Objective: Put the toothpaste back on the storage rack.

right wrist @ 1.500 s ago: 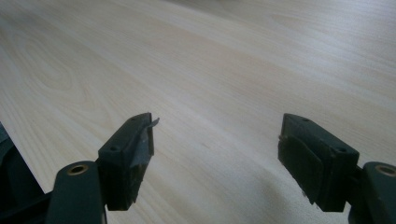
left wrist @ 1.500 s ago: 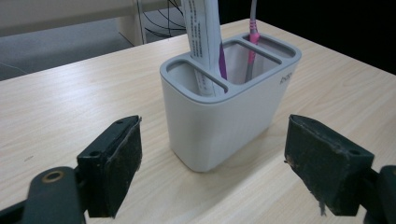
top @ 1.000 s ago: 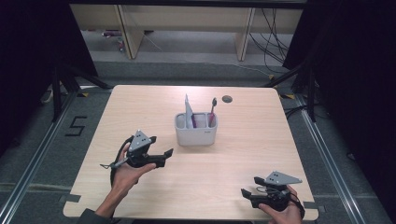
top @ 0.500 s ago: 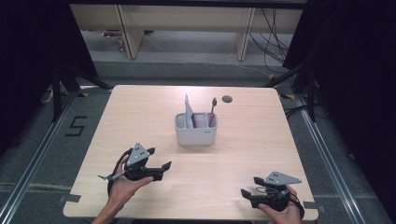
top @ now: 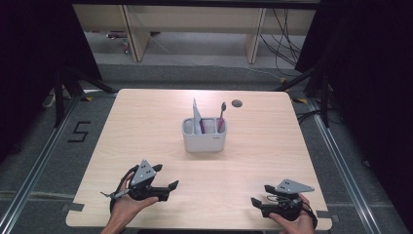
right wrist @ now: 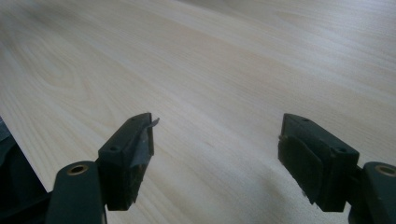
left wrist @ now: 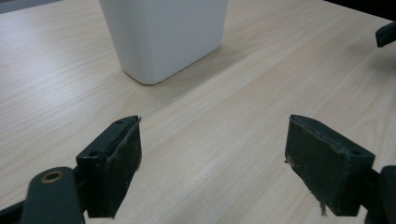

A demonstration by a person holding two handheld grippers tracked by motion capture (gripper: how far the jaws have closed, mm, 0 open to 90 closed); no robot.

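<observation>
A white two-part holder point(top: 204, 134) stands mid-table, with a white tube point(top: 197, 116) in its left part and a red-handled toothbrush point(top: 221, 117) in its right. My left gripper point(top: 168, 187) rests low near the front left of the table, open, nothing between its jaws. In the left gripper view the holder point(left wrist: 163, 35) stands ahead of that open gripper point(left wrist: 212, 144). My right gripper point(top: 255, 202) lies at the front right edge, open and empty. The right gripper view shows bare wood between its pads point(right wrist: 140, 144).
The light wooden table point(top: 146, 122) has a dark round grommet point(top: 237, 103) near its far edge. A metal rail and a floor mark "5" point(top: 79, 131) lie to the left. Shelving and cables stand beyond the far edge.
My left gripper has drawn back from the holder toward the front left edge of the table. The right gripper has stayed in place.
</observation>
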